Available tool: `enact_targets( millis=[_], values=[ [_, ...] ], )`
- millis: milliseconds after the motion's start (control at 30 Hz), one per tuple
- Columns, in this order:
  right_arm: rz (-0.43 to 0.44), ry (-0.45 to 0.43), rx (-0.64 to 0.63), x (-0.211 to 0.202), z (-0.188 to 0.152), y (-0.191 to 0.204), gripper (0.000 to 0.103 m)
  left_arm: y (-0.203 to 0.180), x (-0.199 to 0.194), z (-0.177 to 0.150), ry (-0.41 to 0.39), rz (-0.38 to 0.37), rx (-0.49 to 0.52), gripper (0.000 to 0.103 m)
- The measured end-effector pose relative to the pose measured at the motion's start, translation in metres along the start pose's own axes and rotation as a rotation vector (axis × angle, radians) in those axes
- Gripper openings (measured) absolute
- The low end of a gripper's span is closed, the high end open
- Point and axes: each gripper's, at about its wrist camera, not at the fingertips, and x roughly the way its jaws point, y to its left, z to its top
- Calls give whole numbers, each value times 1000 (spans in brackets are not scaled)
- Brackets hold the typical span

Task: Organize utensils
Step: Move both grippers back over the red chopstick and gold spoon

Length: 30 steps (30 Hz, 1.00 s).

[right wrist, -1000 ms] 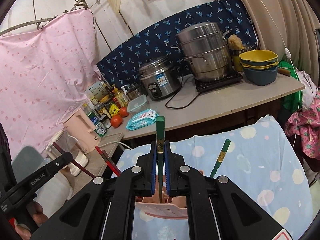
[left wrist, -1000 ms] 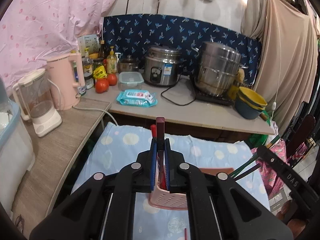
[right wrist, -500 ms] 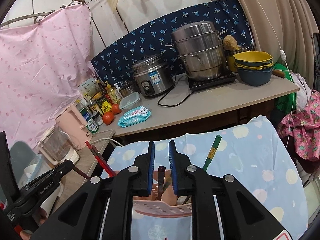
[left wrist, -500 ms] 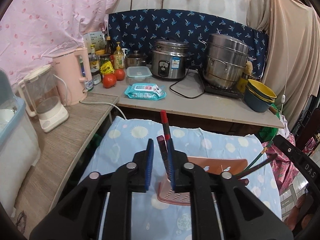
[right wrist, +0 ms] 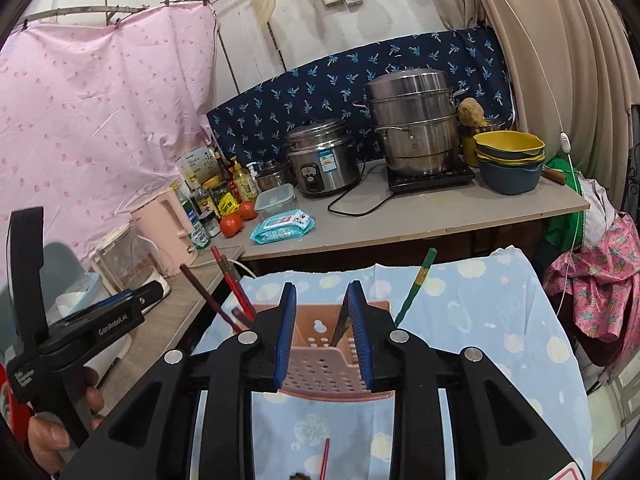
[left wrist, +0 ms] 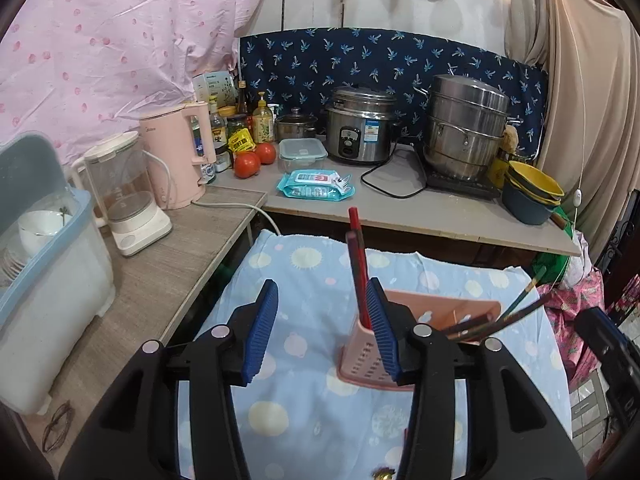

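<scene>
A pink perforated holder stands on the blue spotted cloth. Two red chopsticks stand in its left end, just beside the right pad of my left gripper, whose jaws are opening and press on nothing. Green and dark chopsticks lean out of the right end. In the right wrist view my right gripper hangs over the holder with jaws opening. A dark green chopstick stands loose by its right pad and another green one leans beside it. The red chopsticks stand at the left.
A hand holds the left gripper at the left. One red chopstick lies on the cloth near me. Behind are a counter with rice cooker, steamer pot, bowls, kettle and blender.
Both grippers were shut on chopsticks a second ago. Both have opened and let go, and the chopsticks now stand in the holder. Both grippers have drawn back from it, the left one also leftward.
</scene>
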Motion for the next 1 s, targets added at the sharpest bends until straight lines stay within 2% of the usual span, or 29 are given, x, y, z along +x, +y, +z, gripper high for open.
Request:
enact_targets(
  millis=[133, 600, 1000],
  values=[
    [-26, 35, -52, -10, -27, 7, 27, 3, -7, -16, 24, 11, 9, 44],
    [-50, 224, -63, -21, -114, 1, 27, 16, -14, -84, 139, 22, 39, 44],
    [-41, 434, -70, -12, -197, 3, 27, 33, 2, -166, 313, 33, 45, 44]
  ],
)
